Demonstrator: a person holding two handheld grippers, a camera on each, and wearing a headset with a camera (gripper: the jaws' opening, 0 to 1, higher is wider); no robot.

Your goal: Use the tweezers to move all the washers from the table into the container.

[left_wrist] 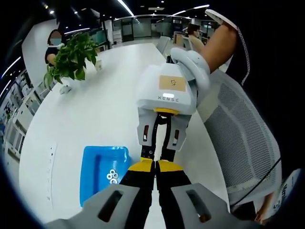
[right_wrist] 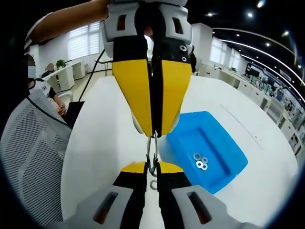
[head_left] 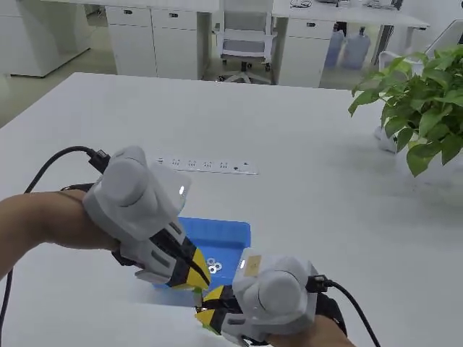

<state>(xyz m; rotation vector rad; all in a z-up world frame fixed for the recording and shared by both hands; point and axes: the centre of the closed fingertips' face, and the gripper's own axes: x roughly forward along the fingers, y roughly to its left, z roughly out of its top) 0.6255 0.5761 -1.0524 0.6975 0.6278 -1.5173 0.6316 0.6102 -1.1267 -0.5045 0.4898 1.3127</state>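
In the right gripper view the left claw comes down from the top of the frame, its yellow jaws pressed together on the tweezers. The tweezers run down the centre into the right claw at the bottom. That claw's jaws stand narrow on either side of the tip; I cannot tell whether they pinch it. Just below the tip sits a washer, at bottom centre. Whether the tweezers touch it is unclear. To the right lies the blue container on the bench, with three washers inside.

The risk, as I judge it, is the thin, smooth tweezers twisting or slipping between two hard claws. If both pull slightly off line, the tip could flick the washer away across the bench.
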